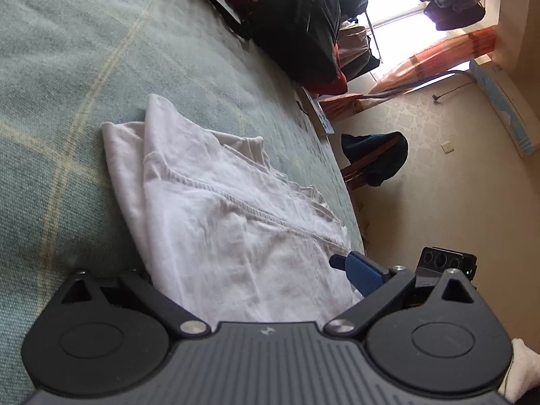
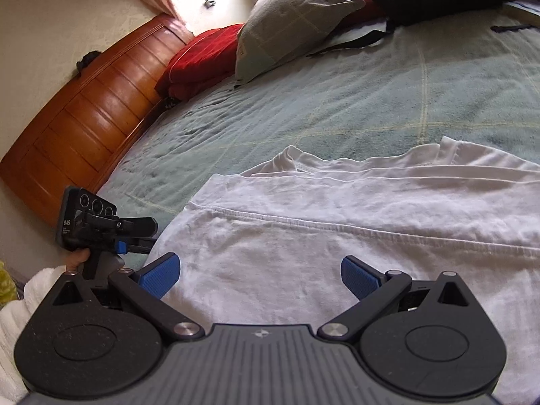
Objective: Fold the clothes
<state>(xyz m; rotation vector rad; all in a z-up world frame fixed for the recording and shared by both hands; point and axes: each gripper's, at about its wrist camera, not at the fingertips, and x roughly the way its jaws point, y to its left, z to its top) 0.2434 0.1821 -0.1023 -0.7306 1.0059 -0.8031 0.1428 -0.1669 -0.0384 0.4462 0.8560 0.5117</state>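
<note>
A white garment (image 2: 337, 236) lies on a pale green bedspread (image 2: 337, 101) with cream check lines, beside red pillows (image 2: 202, 57).

The letters "DAS" are printed in white on the side of the black camera housing (image 2: 72, 217) mounted on the left gripper (image 2: 135, 246), as seen from the right wrist view. Smaller lines of print beneath them are too fine to be read. A small embossed emblem, without letters, is carried on each gripper's ribbed body. No other text is legible.
</note>
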